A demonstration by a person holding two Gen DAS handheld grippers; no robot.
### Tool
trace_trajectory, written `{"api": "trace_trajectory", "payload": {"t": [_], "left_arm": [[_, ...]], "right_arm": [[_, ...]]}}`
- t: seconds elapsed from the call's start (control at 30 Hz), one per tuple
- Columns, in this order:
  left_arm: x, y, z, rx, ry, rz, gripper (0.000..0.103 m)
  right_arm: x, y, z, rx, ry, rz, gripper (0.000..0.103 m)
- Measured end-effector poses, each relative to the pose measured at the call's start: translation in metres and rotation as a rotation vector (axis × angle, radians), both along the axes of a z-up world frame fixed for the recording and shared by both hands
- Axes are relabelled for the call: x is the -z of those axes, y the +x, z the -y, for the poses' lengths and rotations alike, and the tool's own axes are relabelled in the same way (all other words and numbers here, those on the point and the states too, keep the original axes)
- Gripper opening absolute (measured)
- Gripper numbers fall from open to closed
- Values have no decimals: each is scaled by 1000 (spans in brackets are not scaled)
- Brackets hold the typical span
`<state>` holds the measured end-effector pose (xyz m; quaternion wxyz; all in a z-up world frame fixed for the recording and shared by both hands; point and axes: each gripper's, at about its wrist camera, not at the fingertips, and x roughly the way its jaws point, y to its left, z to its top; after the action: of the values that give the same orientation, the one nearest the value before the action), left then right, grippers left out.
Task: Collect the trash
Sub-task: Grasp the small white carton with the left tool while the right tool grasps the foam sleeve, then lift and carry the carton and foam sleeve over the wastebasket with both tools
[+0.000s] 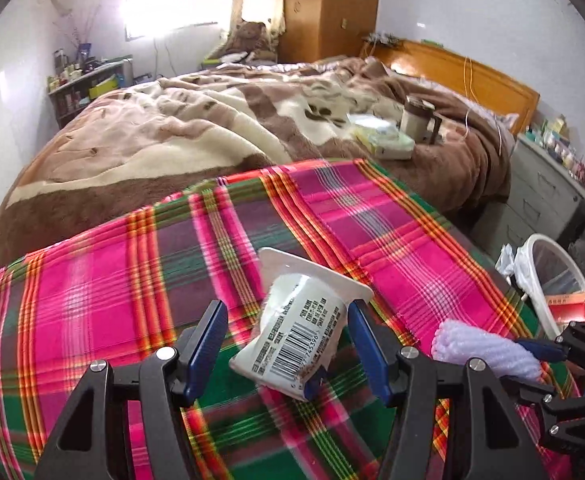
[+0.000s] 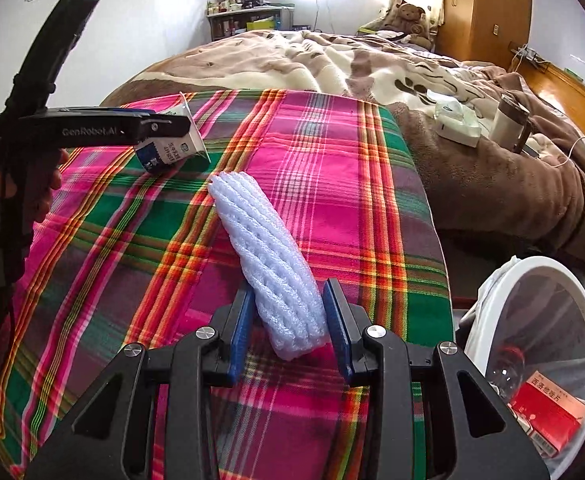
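Observation:
A white yogurt cup point(image 1: 296, 336) with a barcode label lies tilted between the wide-apart fingers of my left gripper point(image 1: 288, 320), touching the right finger; the gripper is open. The cup point(image 2: 172, 148) also shows in the right wrist view, under the left gripper point(image 2: 180, 128). My right gripper point(image 2: 288, 308) is shut on a white foam net sleeve point(image 2: 264, 256), which rests on the plaid cloth point(image 2: 332, 184). The sleeve point(image 1: 488, 350) and right gripper point(image 1: 540, 350) show at the right of the left wrist view. A white trash bin point(image 2: 488, 292) stands to the right, holding a red box point(image 2: 548, 416).
The plaid cloth point(image 1: 92, 280) covers the near end of a bed with a brown blanket point(image 1: 152, 132). A tissue pack point(image 1: 384, 140) and a mug point(image 1: 416, 118) sit on the blanket. Grey drawers point(image 1: 540, 184) stand to the right, beside the bin point(image 1: 532, 280).

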<state>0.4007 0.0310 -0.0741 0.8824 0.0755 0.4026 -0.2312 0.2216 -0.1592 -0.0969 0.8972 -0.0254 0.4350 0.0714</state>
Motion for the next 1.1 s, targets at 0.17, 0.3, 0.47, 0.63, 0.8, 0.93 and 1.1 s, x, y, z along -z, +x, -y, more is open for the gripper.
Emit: {"api": "trace_trajectory", "payload": {"t": [0.17,0.3,0.47,0.63,0.8,0.93,1.1], "left_arm": [[9,-1,17,19,25,-3,62],[10,-1,19,10,11,-18,61],[12,0,16,-23,3,-37,48],[5,-11,11,-50,-18,-25,48],[-10,-37,13,-50,-23,1,48],[-25,-64,19,-41,-30,21,48],[-44,-98,26,-38,-43,45,48]], "right_arm": [[1,3,6,13,12,-1,36],[2,3,6,11,19,-3,36],[2,2,6,17,26,2,36],[-4,-2,8,26,32,25,36],[-17,-16,15,43,52,61,36],[-29,-30,22,62,63,93,36],[-45,-48,33,81,79,139,36]]}}
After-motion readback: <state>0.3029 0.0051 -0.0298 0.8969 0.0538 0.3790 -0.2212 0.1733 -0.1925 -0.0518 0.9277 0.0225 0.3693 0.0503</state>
